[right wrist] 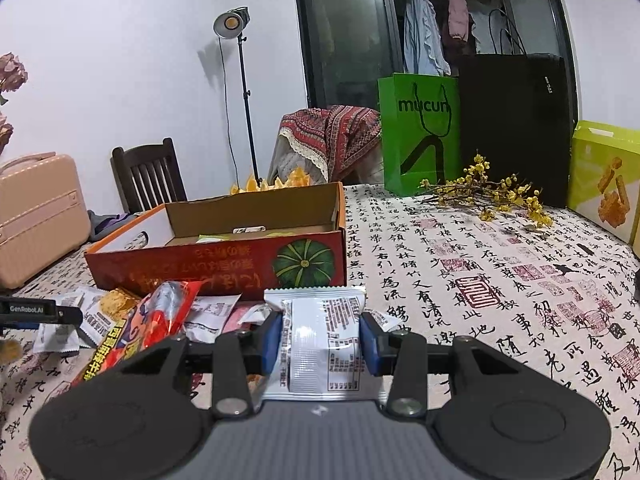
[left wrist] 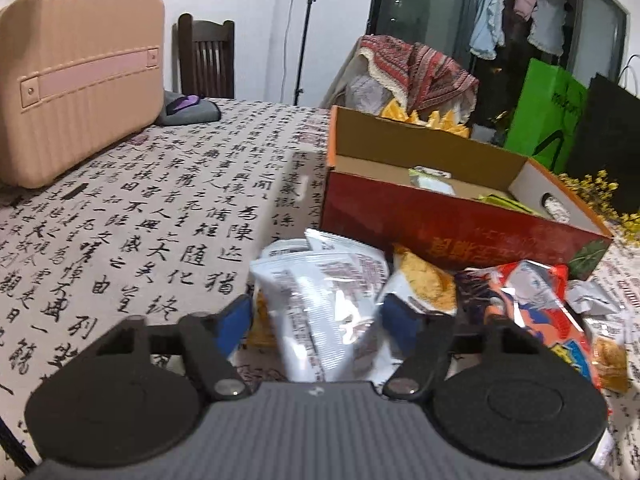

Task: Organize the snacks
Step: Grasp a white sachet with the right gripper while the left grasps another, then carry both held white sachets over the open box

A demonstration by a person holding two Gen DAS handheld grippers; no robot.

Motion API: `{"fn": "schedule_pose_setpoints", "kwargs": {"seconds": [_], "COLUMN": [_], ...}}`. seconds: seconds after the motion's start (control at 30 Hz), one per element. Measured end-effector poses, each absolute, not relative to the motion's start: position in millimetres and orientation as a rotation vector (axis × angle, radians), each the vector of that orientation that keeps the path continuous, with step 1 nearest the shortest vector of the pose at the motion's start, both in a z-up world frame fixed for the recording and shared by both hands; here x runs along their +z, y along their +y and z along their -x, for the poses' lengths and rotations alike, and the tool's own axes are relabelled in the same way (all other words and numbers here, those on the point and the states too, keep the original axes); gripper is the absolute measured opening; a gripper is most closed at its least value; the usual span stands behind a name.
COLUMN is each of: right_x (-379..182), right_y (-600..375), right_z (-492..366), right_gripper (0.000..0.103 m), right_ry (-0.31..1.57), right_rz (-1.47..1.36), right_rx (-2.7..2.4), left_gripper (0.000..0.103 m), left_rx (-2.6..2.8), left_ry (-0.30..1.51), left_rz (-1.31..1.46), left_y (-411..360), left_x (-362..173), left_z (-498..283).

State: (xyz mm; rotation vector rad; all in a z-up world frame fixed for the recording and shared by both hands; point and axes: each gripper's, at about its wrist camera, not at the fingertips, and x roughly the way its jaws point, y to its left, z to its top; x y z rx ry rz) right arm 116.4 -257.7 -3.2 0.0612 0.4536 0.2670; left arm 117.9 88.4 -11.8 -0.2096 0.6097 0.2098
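1. The right claw (right wrist: 322, 338) was closed on a white packet (right wrist: 320, 320), its blue pads (right wrist: 272, 340) pressing the packet's two side edges so the printed back faced the camera. Held by the sides like that, the packet stood upright and looked ready to be dropped flat.
2. The left claw (left wrist: 316, 320) had its pads on either side of another silvery white packet (left wrist: 320, 304), which lay tilted and bulging between them. The picture was blurred there, and I could not tell whether the pads were actually clamping it or only straddling it.
3. The rest of the snacks (right wrist: 160, 320) lay in a loose heap on the table (right wrist: 480, 280), touching the near wall of the red cardboard box (right wrist: 216, 268). A red and orange bag (left wrist: 536, 308) and a packet showing fried pieces (left wrist: 424, 284) overlapped each other just beside the left claw.
4. The box was open at the top, with a few packets already lying on its floor, so it was probably where the snacks belonged.
5. Its near wall stood higher than the heap, so each packet would need lifting over that edge.
6. To the right of the box the table was bare as far as a yellow flower sprig (right wrist: 492, 196), giving the right claw room to swing. A pink case (left wrist: 76, 80) stood well apart on the left.
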Motion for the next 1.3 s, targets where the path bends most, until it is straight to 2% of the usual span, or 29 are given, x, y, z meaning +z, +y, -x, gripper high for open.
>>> {"fn": "schedule_pose_setpoints", "kwargs": {"seconds": [0.07,0.67,1.07,1.3], "right_x": [-4,10,55,74], "right_y": [-259,-253,-227,-207], "right_z": [-116,-115,-158,-206], "right_gripper": [0.040,0.040,0.040,0.040], "right_ry": [0.455,0.406,0.314,0.333], "right_rz": [-0.063,-0.071,-0.057,-0.083], "right_rx": [0.267,0.277,0.299,0.325], "left_gripper": [0.061,0.061,0.061,0.061], "left_rx": [0.193,0.134,0.076,0.044], "left_ry": [0.596,0.484,0.427,0.414], "left_rz": [0.214,0.213,0.200,0.196], "left_y": [87,78,53,38], "left_x": [-10,22,60,76], "left_z": [-114,-93,-133,-169]}}
